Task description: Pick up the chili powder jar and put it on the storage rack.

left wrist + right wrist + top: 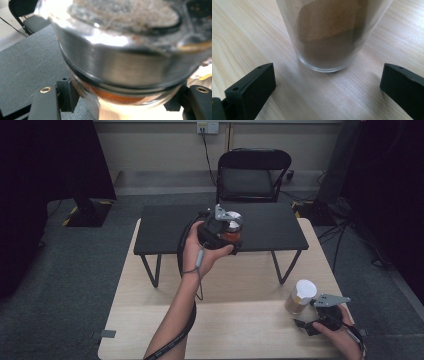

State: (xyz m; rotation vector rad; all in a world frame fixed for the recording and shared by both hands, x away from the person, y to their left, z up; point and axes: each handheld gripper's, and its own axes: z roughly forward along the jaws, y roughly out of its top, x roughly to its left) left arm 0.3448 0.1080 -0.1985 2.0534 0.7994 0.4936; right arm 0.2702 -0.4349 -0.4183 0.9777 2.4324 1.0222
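While left gripper [227,232] clamps a jar [231,227] aloft | right gripper [312,320] gapes empty before glass [300,296] | next, probably: close on glass

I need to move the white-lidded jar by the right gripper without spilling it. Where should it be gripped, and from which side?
Grip the white-lidded jar on its glass wall below the lid, coming level from the person's side. It stands upright on the wooden table, round and tapering downward, and the right gripper already faces it with jaws wide apart, so a mid-height pinch probably holds best.
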